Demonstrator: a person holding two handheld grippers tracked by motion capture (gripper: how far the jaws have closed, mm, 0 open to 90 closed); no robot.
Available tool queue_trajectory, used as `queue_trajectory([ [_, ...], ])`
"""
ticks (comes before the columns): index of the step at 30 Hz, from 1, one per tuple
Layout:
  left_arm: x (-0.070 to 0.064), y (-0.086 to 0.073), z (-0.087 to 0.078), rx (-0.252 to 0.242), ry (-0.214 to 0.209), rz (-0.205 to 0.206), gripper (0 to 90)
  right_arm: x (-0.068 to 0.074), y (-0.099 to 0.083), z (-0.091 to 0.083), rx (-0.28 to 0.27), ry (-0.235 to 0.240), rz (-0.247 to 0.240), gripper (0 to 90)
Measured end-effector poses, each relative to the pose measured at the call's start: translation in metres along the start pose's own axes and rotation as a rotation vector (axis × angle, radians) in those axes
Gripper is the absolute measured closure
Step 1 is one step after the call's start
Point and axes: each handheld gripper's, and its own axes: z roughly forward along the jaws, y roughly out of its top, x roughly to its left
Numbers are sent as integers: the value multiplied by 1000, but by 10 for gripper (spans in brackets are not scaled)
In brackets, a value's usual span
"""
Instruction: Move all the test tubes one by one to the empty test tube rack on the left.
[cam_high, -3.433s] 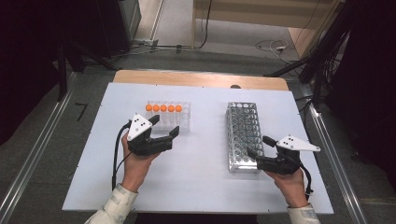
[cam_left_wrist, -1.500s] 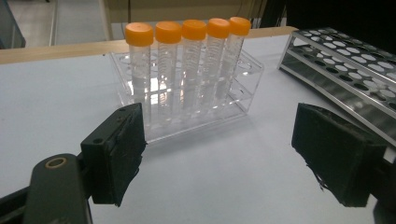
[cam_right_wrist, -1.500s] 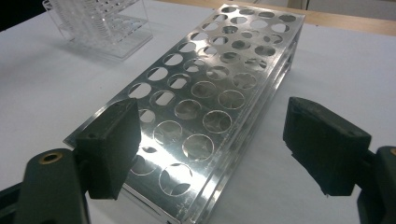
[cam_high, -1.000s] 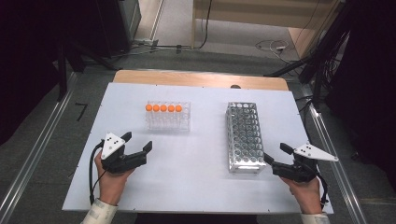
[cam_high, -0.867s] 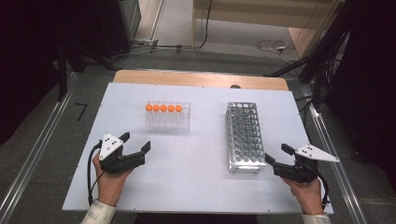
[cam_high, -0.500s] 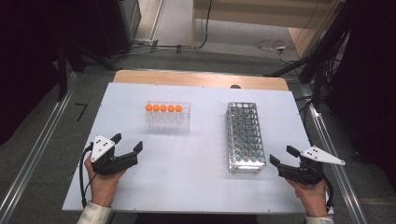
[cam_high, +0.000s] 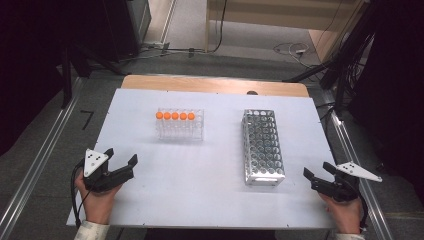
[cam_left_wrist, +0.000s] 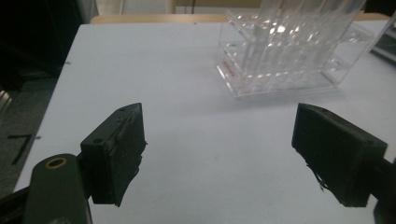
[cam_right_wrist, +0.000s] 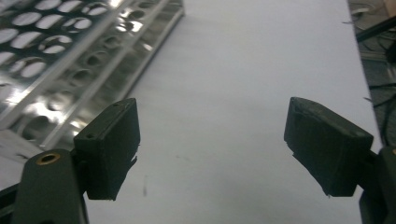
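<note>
Clear rack beyond left claw; metal rack beside right claw.

Lab: test-tube racks, cabling

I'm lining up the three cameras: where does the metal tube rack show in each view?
High view: metal tube rack right of centre on the white table.
Left gripper view: a dark sliver at the right edge, likely it.
Right gripper view: upper left.
Shared landmark: the white table.

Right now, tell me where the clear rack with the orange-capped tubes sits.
In the high view the clear rack stands on the white table, left of the metal tube rack and beyond the left gripper.
</note>
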Motion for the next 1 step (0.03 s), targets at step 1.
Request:
queue_trajectory([
  [1, 1, -1, 0, 9, 7, 3, 164, -2, -1, 1, 2, -3, 8, 158],
])
